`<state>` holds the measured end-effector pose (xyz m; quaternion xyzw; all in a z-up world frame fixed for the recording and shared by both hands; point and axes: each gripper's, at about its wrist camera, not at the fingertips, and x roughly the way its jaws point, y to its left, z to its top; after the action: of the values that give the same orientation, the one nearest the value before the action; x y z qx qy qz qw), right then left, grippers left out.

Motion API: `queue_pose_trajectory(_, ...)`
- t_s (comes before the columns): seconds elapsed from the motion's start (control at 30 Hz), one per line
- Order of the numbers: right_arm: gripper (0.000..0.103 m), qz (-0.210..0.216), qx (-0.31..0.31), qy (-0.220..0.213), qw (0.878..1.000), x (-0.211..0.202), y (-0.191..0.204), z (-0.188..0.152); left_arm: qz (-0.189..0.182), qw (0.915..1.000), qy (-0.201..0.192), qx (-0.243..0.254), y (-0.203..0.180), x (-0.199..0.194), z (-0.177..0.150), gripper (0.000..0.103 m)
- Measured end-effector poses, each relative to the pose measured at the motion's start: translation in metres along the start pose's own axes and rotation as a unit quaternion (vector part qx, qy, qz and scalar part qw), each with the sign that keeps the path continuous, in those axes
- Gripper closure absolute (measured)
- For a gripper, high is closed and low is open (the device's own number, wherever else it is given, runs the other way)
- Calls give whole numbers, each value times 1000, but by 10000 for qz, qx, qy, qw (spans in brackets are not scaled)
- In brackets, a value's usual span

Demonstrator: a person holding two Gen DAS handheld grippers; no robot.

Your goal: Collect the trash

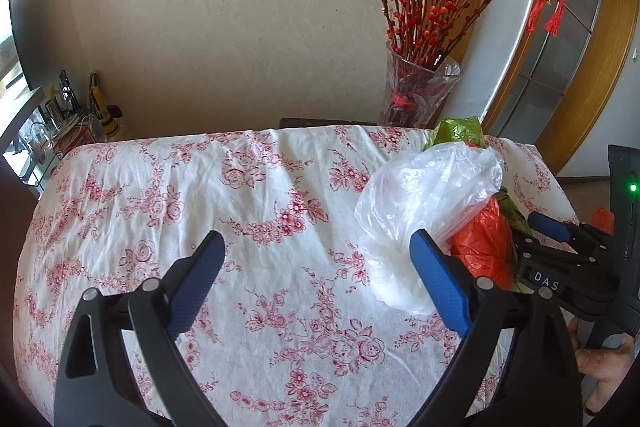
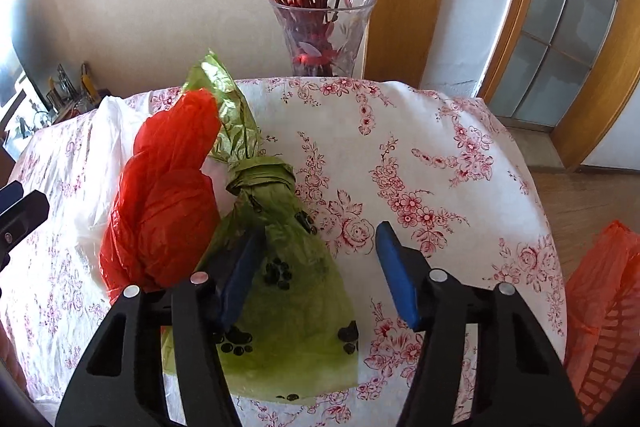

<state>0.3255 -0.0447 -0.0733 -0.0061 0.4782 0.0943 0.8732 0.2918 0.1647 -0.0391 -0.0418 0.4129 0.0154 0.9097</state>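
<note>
1. Left wrist view: left tongs (image 1: 316,267) released above the table (image 1: 260,187); white bag (image 1: 420,203) just beside the right finger.
2. Right tongs (image 2: 320,263) released, straddling the green bag (image 2: 288,291); red bag (image 2: 168,195) touching it.

green bag (image 1: 460,131): mostly hidden behind the white bag (image 1: 424,211).
orange mesh basket (image 2: 604,311): cut off at right edge.
shelf clutter (image 1: 68,115): too small to tell.

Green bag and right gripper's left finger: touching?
Touching. In the right wrist view the green bag drapes over the right gripper's left finger, whose blue pad shows through the film. The jaws stand wide open.
</note>
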Motion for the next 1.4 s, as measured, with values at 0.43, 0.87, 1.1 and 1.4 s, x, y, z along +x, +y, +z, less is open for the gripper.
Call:
queue_pose_trajectory(0.43, 100, -17, 428, -662, 9969, -49, -48, -22, -362, 9984, 276, 346, -29, 17, -6, 24)
queue_pose_trajectory(0.87, 100, -52, 572, -1128, 9920, -82, -67, -42, -728, 9940, 81, 817, -92, 7, 6, 37)
queue_pose_trajectory(1.1, 100, -60, 721, -1156, 9907, -90, -81, -55, -791, 9923, 269, 911, -116, 20, -7, 40)
queue_pose_trajectory(1.4, 100, 51, 730, -1198, 9901, -92, -79, -57, -359, 9982, 193, 433, -55, 18, 2, 41)
